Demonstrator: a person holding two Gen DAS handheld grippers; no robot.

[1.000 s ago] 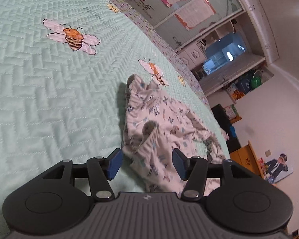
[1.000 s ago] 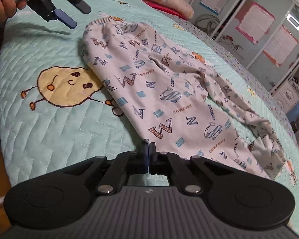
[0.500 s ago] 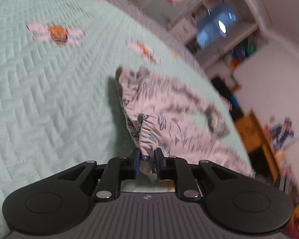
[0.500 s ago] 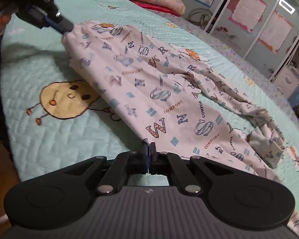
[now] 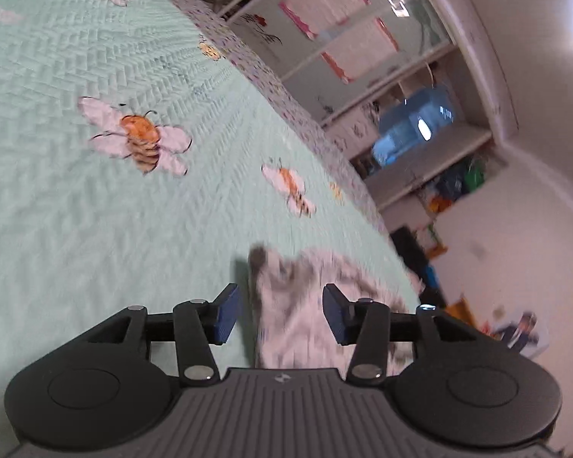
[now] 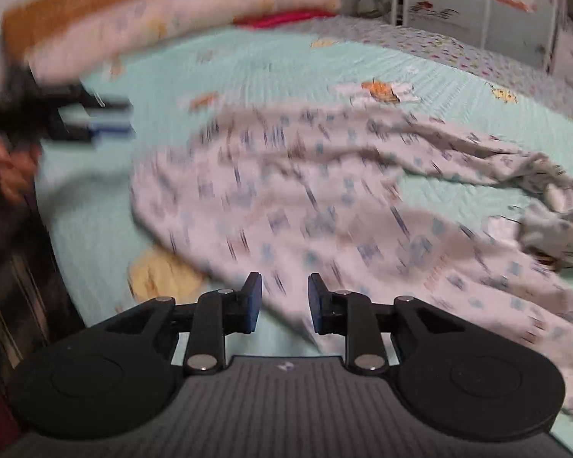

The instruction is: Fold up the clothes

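Observation:
White pyjama trousers point(image 6: 305, 191) printed with letters lie spread on the mint quilted bedspread point(image 6: 286, 61). In the right wrist view my right gripper point(image 6: 285, 302) hovers over their near edge. Its jaws are opening, and the pads stand clear of the cloth seen behind the gap. My left gripper point(image 6: 114, 116) appears blurred at the far left, in a person's hand point(image 6: 7, 168), just off the trousers' corner. In the left wrist view the left gripper point(image 5: 279, 315) is opening too. A crumpled end of the trousers point(image 5: 294, 324) shows between the fingers, which do not touch it.
A long pale bolster point(image 6: 195, 19) and something red point(image 6: 282, 19) lie at the head of the bed. Wardrobe doors point(image 6: 458, 0) and shelves point(image 5: 420, 133) stand beyond the far side. Embroidered bees point(image 5: 141, 141) dot the bedspread. The bed's edge drops off at the left.
The left gripper shut on the trousers' corner, then let go and opened, and the cloth now lies lower in its view. The right gripper opened off the near edge, rose and rolled.

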